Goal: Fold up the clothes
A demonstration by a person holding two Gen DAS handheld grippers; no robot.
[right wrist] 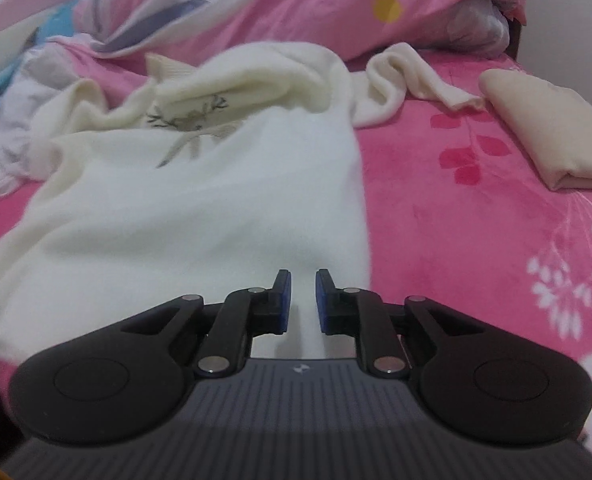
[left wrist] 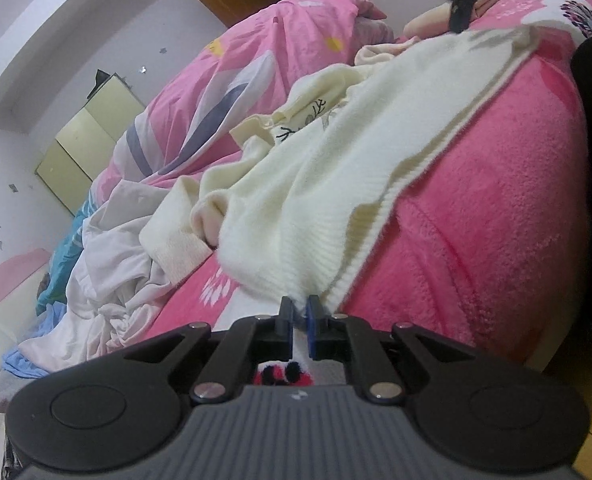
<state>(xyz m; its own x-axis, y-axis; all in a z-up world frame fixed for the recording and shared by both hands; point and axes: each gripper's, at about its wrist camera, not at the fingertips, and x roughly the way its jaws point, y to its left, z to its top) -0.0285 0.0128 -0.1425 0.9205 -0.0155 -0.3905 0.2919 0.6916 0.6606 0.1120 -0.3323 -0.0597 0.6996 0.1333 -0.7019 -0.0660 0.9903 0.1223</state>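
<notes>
Pinching the cream sweater (left wrist: 335, 184) hem, left gripper (left wrist: 299, 305) fingers clamp it; right gripper (right wrist: 303, 278) fingers clamp its fabric too.

Cream knit sweater (right wrist: 200, 208), deer-embroidered, spread rumpled on the pink bed, sleeve outstretched

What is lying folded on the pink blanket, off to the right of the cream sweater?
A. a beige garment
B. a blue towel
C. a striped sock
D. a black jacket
A: in the right wrist view a neatly folded beige garment lies on the pink blanket, to the right of the spread-out cream sweater.
</notes>
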